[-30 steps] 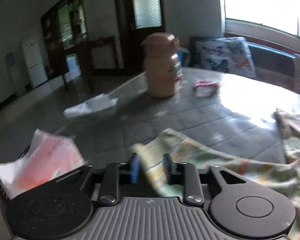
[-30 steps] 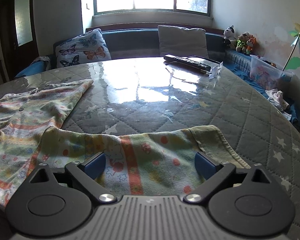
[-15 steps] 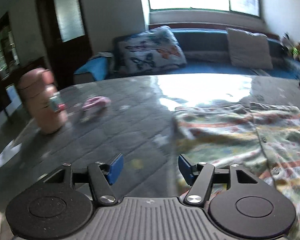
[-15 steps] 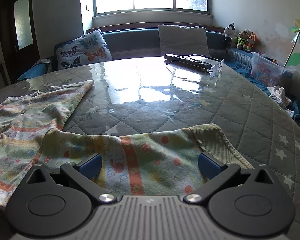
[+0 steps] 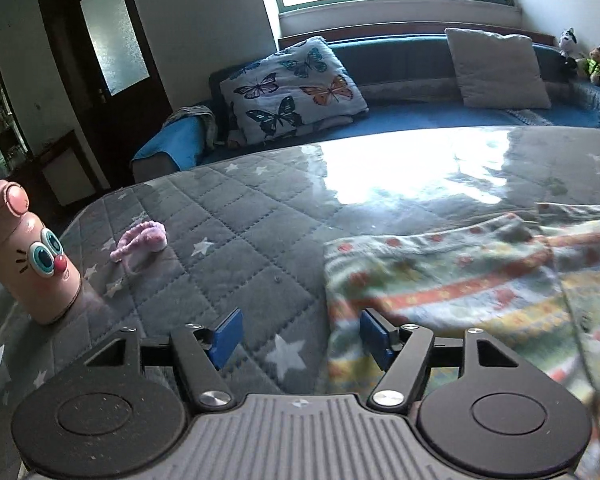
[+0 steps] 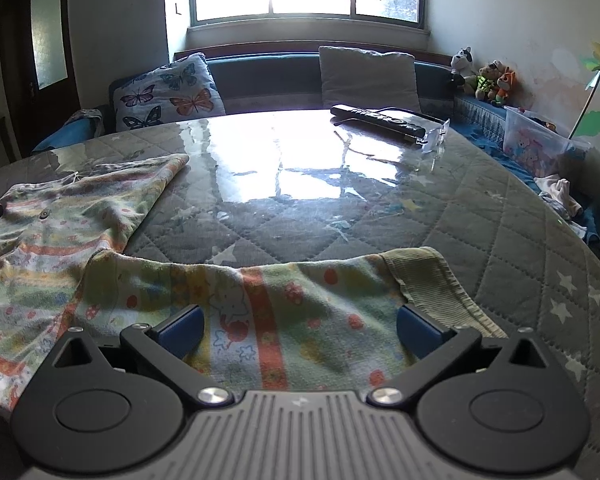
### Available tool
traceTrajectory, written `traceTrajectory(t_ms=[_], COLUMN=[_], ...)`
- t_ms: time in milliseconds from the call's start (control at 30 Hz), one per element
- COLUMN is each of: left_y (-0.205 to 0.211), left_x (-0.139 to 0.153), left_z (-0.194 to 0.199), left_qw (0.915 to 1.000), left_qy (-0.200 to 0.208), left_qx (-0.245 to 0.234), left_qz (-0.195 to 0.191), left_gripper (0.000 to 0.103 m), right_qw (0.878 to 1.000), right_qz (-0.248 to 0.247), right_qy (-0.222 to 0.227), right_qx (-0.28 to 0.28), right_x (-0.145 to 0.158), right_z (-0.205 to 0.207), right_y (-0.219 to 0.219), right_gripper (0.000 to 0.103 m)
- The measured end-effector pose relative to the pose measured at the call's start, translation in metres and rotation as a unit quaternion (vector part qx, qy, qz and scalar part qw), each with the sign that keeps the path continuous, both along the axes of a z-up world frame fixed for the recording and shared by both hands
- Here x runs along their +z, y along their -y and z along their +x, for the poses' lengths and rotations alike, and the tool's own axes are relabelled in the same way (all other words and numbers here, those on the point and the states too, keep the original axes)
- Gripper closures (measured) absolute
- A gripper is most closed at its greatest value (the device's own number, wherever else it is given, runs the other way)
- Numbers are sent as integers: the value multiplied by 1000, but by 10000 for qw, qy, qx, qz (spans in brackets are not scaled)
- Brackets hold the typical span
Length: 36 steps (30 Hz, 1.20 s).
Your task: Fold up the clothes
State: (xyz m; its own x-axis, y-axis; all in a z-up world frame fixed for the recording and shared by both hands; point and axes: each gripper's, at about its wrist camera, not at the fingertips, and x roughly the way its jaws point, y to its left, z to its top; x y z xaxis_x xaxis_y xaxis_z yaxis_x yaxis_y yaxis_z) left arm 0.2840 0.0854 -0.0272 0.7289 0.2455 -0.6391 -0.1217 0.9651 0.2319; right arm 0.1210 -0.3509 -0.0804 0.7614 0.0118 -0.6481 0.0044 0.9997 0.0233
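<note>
The left claw (image 5: pixel 300 338) no longer pinches the shirt (image 5: pixel 460 280): a second ago its jaws were clamped on a sleeve end over by the flask side of the table, and now they stand apart with nothing between them, its right pad (image 5: pixel 374 338) just at the shirt's near edge. The cloth lies ahead and to the right of it, flat on the table (image 5: pixel 240 248), while the flask (image 5: pixel 28 260) and a small pink thing (image 5: pixel 142 240) sit off to its left. So that sleeve seems to have been carried in and let go, one fold likely done. The right claw (image 6: pixel 300 330) is wide open as before, empty, hovering over the other sleeve (image 6: pixel 280 312), whose cuff (image 6: pixel 428 284) lies ahead and to its right. That sleeve looks like the next one to fold in.
</note>
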Motion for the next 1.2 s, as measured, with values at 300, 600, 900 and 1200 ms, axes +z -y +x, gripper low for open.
traceTrajectory(t_ms=[300,600,900,1200], left_y=[1,24,53,69], left_x=[0,22,10,-7], left_z=[22,-38,-124,-173], left_qw=[9997,9982,9934,9890], left_qy=[209,442,338,218], left_qx=[143,-391,-1077,-1461], left_qz=[74,-71,200,46], left_gripper=[17,7,5,5], right_qw=[10000,9999,9979,9878], right_qz=[-4,-65,-110,-259], right_qy=[9,0,68,215], right_qx=[8,131,635,1520], right_x=[-1,3,17,31], right_z=[-1,-5,-21,-31], right_y=[1,-9,-39,-101], right_gripper=[0,0,0,0])
